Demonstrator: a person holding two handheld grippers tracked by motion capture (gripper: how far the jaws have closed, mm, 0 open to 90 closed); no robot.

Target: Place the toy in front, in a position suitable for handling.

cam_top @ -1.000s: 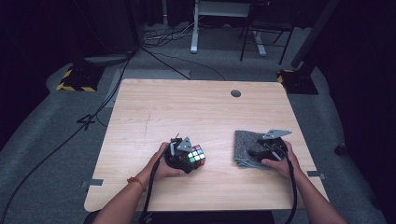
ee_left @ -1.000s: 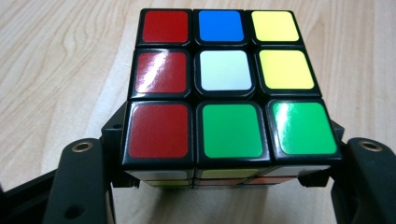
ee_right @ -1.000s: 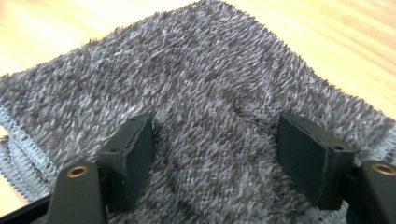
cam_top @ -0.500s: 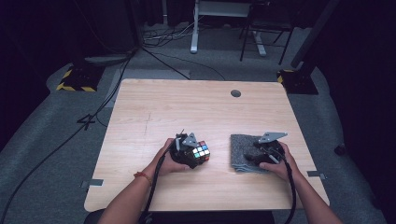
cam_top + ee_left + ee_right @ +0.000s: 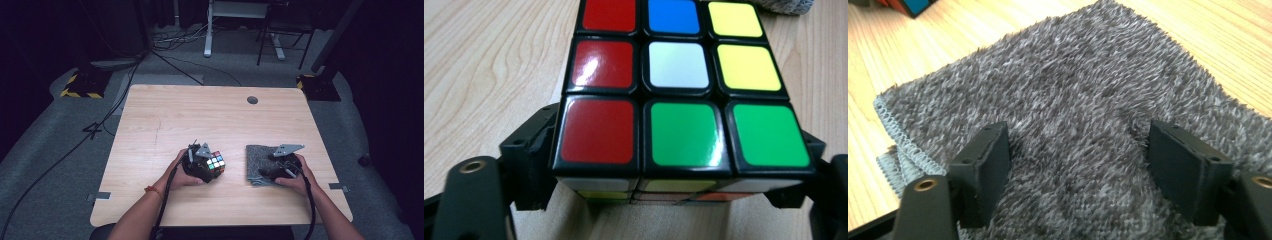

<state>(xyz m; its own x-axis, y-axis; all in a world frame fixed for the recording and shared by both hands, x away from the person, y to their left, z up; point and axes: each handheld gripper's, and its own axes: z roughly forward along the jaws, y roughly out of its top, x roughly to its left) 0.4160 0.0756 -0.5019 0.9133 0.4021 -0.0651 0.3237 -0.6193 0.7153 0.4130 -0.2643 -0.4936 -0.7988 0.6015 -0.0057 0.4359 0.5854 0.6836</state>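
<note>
A scrambled colour cube [image 5: 216, 163] rests on the wooden table [image 5: 200, 115], front left of centre. My left gripper [image 5: 202, 161] is right behind it. In the left gripper view the cube [image 5: 674, 100] sits between the two black jaws of that gripper [image 5: 681, 142]; they have just been opening and now flank its lower sides. My right gripper [image 5: 276, 167] stands open over a folded grey fuzzy cloth [image 5: 257, 165]. In the right gripper view its jaws [image 5: 1078, 150] are set wide apart on the cloth [image 5: 1073, 75], pinching nothing.
A round grommet hole [image 5: 252, 100] lies near the table's far edge. Bare wood stretches behind both hands. Cables and a yellow-black striped base [image 5: 80, 87] lie on the floor at the far left. A corner of the cube [image 5: 913, 5] shows beyond the cloth.
The left hand and the cube have shifted slightly right and away from the front edge. The right hand has barely moved on the cloth.
</note>
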